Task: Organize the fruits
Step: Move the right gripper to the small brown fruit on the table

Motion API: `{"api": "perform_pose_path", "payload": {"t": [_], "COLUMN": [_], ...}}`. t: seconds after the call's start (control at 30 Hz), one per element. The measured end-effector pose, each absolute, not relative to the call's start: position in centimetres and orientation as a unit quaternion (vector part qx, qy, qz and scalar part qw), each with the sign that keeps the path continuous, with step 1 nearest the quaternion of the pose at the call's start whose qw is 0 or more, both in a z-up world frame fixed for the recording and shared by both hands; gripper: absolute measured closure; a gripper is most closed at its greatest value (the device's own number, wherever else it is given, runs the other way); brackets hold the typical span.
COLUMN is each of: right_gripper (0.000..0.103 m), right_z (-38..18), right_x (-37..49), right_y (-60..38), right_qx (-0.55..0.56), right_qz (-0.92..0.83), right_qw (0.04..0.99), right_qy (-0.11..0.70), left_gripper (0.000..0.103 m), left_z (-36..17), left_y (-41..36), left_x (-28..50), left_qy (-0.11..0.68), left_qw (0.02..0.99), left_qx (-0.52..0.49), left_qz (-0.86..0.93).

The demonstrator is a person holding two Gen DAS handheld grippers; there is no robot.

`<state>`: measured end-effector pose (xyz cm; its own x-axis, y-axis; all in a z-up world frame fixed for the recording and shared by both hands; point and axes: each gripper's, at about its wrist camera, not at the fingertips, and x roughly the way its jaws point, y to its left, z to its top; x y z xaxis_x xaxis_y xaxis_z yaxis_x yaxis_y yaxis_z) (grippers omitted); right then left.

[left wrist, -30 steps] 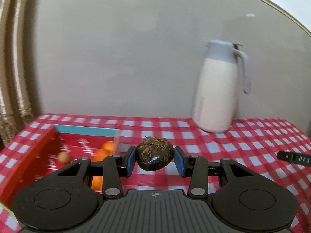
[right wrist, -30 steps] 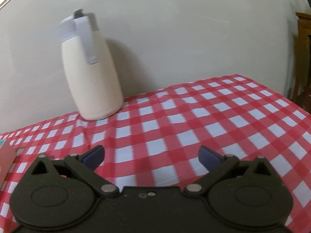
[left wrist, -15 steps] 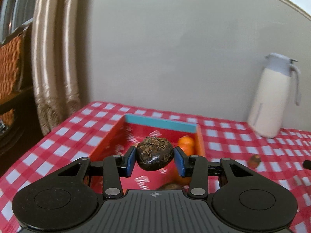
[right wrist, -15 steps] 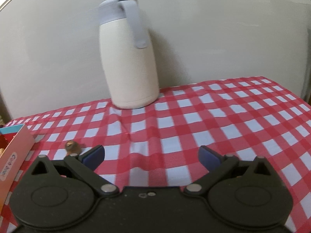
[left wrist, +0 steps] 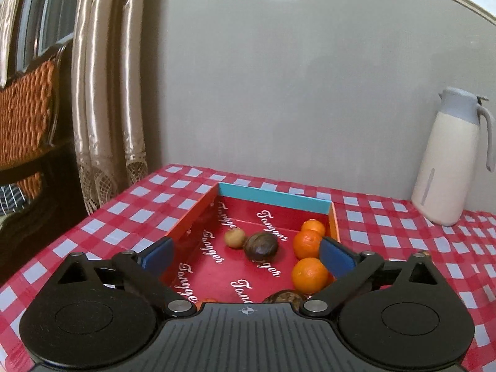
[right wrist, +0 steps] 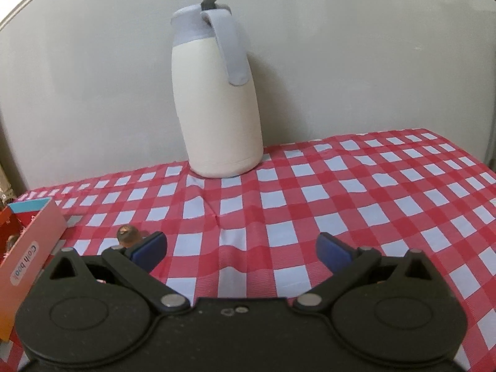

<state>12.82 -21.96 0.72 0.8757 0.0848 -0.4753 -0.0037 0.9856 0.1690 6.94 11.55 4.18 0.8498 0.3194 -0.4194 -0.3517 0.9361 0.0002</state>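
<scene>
Desk: red/white check cloth, against grey wall.
Curtain: beige, hangs at desk's L end.
Jug: cream body, grey lid + handle, upright at back of desk by wall; well apart from box.
Box: red interior w/ white script, blue far wall, orange side walls; sits on desk's L part.
L claw: over near end of box, fingers wide apart, nothing between them.
R claw: low over bare cloth, fingers wide apart, nothing held.
Oranges: 3, in a row along box's R wall.
Dark brown fruit: on box floor, mid, just beside a small tan fruit.
2nd dark fruit: at box's near edge, partly hidden by L claw body.
Small brown fruit: on cloth outside box, just beyond R claw's L fingertip.
</scene>
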Motion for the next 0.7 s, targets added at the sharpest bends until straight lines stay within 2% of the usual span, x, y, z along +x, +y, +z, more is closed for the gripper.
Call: {"api": "perform_pose_path", "payload": {"t": [0.4,0.63,0.7], "right_gripper": [0.0,0.0,0.0], "right_z": [1.9,1.9,2.3], "right_x": [11.5,11.9,11.7], "right_y": [-22.5,-21.9,-21.2], "right_qx": [0.065,0.074,0.047], "right_qz": [0.051,0.109,0.099], "right_qw": [0.978,0.966,0.97], "right_qy": [0.194,0.223,0.218], "left_gripper": [0.0,0.0,0.0], "left_z": [4.3,4.6,4.6], "left_y": [10.3,10.6,11.0], "left_x": [6.5,5.2,5.1], "left_qy": [0.19,0.178,0.183], "left_qw": [0.952,0.953,0.953], "left_qx": [-0.031,-0.041,-0.055], "left_qz": [0.238,0.242,0.235]}}
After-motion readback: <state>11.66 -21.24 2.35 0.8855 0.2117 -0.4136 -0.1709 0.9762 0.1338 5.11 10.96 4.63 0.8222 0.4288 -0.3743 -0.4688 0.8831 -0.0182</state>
